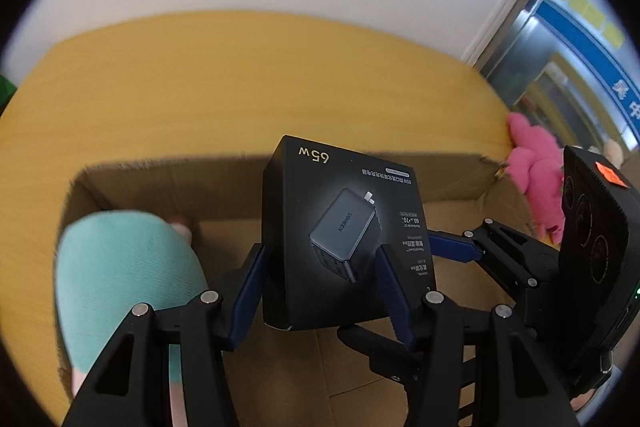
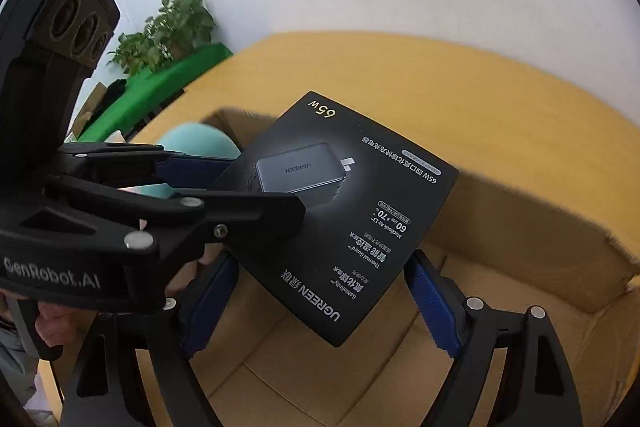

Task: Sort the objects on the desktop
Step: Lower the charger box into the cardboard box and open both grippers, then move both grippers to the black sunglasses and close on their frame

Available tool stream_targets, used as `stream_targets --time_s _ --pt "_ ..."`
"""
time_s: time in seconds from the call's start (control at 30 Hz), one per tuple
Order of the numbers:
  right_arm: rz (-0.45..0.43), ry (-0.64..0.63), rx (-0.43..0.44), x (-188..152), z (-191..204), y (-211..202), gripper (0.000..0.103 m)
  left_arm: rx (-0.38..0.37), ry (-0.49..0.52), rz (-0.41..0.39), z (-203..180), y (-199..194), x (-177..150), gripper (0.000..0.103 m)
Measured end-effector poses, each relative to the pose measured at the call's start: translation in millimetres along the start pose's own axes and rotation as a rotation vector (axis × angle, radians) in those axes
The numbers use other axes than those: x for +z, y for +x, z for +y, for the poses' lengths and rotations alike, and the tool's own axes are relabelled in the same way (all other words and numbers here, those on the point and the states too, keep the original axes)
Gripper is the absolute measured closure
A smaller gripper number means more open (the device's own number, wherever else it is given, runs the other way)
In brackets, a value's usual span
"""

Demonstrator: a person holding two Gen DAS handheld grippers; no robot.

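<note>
A black UGREEN 65W charger box (image 1: 344,231) is held above an open cardboard box (image 1: 224,187). My left gripper (image 1: 320,291) is shut on the charger box, one blue pad on each side. In the right wrist view the charger box (image 2: 340,211) hangs between my right gripper's (image 2: 320,303) spread fingers, which stand apart from it, open. The left gripper (image 2: 224,183) comes in from the left in that view and grips the box's edge. The right gripper (image 1: 456,247) shows in the left wrist view at the right.
A teal plush toy (image 1: 128,279) lies in the cardboard box at the left. A pink plush toy (image 1: 536,171) sits past the box's right flap. The yellow table (image 1: 240,83) lies behind, against a white wall. Potted plants (image 2: 168,31) stand on a green surface far left.
</note>
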State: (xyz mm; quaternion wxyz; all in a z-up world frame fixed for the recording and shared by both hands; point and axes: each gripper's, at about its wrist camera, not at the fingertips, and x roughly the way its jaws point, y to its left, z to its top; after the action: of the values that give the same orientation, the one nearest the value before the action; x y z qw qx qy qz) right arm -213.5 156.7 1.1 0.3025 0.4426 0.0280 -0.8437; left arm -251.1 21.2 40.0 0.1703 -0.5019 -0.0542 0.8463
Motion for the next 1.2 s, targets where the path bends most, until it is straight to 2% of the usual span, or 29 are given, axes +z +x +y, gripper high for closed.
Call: stream_targets --time_s 0.07,0.17,0.3,0.37,0.4,0.5,0.53,0.57,0.63,0.7,0.87,1.03,1.2 --pt "0.048 0.031 0.002 -5 -13 12 0.019 0.043 0.005 0.056 -8 12 1 0.049" --pt "0.082 0.072 0.001 -6 -13 19 0.017 0.089 0.01 0.106 -11 24 -5 0.052" --pt "0.059 0.073 -0.031 2 -14 6 0.015 0.098 -0.015 0.07 -4 9 -8 0.052" --pt "0.028 0.051 -0.07 0 -8 -19 0.01 0.118 0.002 -0.001 -5 -19 -13 0.052" --pt "0.012 0.045 -0.078 10 0 -24 0.007 0.118 0.015 -0.05 3 -36 -21 0.052" --pt "-0.079 0.115 -0.075 1 3 -74 0.001 0.146 0.056 -0.231 1 -99 -41 0.05" --pt "-0.108 0.131 -0.087 -5 8 -89 0.0 0.16 0.066 -0.303 -2 -125 -55 0.046" --pt "-0.129 0.128 -0.104 -11 15 -103 0.0 0.167 0.08 -0.354 -5 -143 -67 0.035" --pt "-0.16 0.095 -0.147 -22 35 -120 0.0 0.188 0.115 -0.44 -13 -178 -98 0.021" --pt "-0.192 0.06 -0.182 -44 60 -144 0.0 0.193 0.142 -0.507 -20 -201 -123 0.021" --pt "-0.264 0.093 -0.264 -88 91 -187 0.0 0.167 0.136 -0.581 -51 -222 -160 0.021" --pt "-0.298 0.124 -0.311 -130 107 -220 0.0 0.13 0.179 -0.605 -82 -229 -195 0.021" --pt "-0.307 0.111 -0.372 -149 113 -241 0.0 0.112 0.195 -0.596 -95 -224 -210 0.021"
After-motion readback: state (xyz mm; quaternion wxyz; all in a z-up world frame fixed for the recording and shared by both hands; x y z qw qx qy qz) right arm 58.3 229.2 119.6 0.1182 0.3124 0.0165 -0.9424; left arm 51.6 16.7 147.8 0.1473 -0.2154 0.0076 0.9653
